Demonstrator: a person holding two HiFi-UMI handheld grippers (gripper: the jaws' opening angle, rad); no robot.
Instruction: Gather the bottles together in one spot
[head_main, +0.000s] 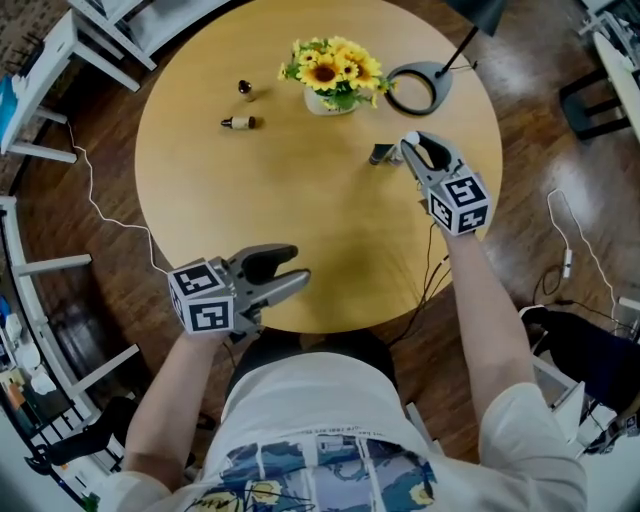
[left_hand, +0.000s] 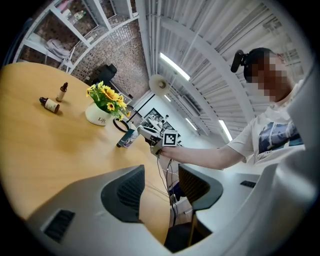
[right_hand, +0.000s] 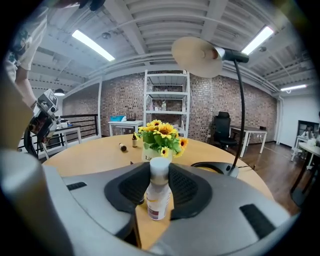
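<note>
Clamped between right tool (right_hand: 160, 176) jaws: white bottle (right_hand: 158, 201) (upright).

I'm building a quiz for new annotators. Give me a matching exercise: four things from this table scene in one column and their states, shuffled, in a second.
Column one:
1. white bottle
2. nearer brown bottle, as seen from the person
3. farther brown bottle
4. left gripper

Column two:
A. stands upright, untouched
B. jaws apart, nothing between them
C. lies on its side
D. upright, gripped in the jaws of the right gripper

Pairs: 1-D; 2-C; 3-A; 4-B
</note>
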